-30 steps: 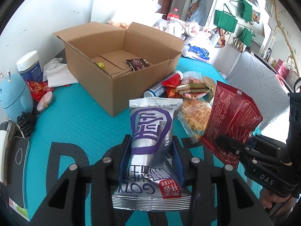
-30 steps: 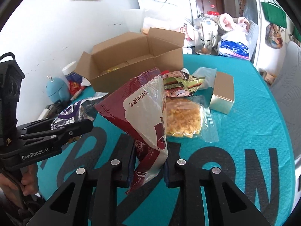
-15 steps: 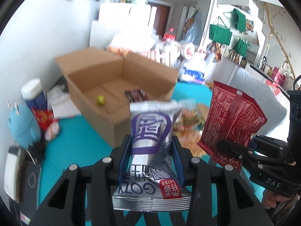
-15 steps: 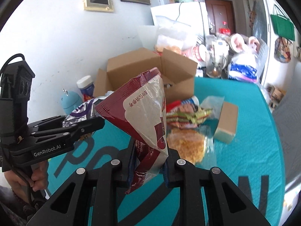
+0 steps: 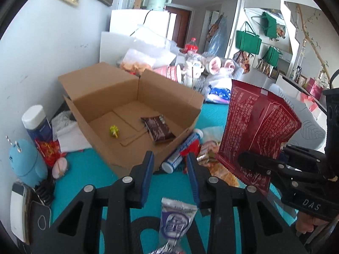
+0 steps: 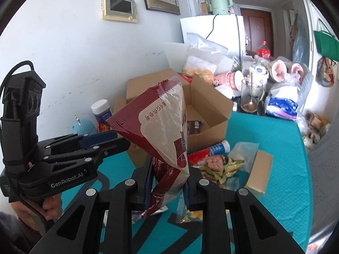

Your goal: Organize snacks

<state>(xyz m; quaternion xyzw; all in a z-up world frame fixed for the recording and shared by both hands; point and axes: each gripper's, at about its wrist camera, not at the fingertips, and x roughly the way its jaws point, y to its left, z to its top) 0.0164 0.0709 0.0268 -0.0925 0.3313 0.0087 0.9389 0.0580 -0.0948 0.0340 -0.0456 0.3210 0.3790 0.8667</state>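
Note:
My left gripper [image 5: 169,155] hangs in front of the open cardboard box [image 5: 106,97]. Its jaws are closing with nothing between them. The silver and purple snack packet [image 5: 175,222] is below the fingers, over the teal table, free of the pads. My right gripper [image 6: 169,169] is shut on the lower end of a dark red snack bag [image 6: 161,127], which stands upright; the same red bag [image 5: 258,127] shows at the right in the left wrist view. A brown packet [image 5: 157,128] and a small yellow-green sweet [image 5: 113,131] lie inside the box.
A blue and white tube [image 5: 182,150] and a pile of loose snacks [image 6: 218,165] lie right of the box, beside a small brown carton [image 6: 259,175]. A blue figure [image 5: 27,163] and a white-capped jar [image 5: 36,120] stand at the left. Clutter and a glass mug [image 6: 252,99] fill the back.
The silver packet has slipped out of my left gripper and dropped below it. Both grippers have risen, and the box interior shows more fully. The red bag stays gripped.

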